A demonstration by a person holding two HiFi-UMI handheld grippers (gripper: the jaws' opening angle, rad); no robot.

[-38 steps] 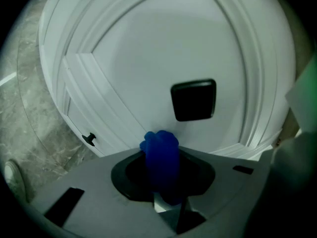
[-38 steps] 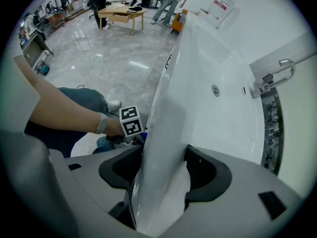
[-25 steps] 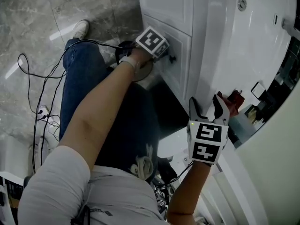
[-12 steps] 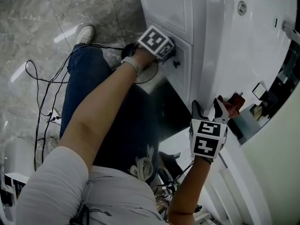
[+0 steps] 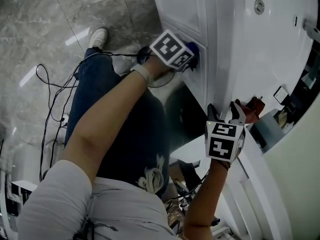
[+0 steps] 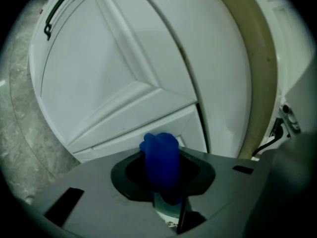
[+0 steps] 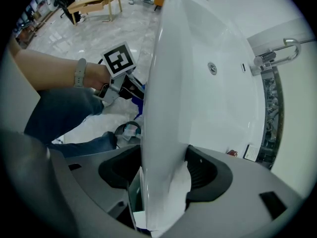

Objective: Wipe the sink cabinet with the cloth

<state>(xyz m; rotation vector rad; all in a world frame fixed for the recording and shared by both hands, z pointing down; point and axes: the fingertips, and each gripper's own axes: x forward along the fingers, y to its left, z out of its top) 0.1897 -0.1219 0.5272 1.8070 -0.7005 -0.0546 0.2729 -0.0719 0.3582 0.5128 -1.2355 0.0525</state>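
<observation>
Higher up the cabinet door (image 6: 99, 78) than a second ago: my left gripper (image 5: 192, 58), jaws pinched tight on the blue cloth (image 6: 161, 152), cloth at the door. Right gripper (image 5: 223, 115) unmoved, jaws wide, clamped astride the sink rim (image 7: 163, 83).

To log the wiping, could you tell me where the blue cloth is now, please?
The cloth is clamped in the left gripper, upper centre of the head view, close in front of the white cabinet door under the sink.
</observation>
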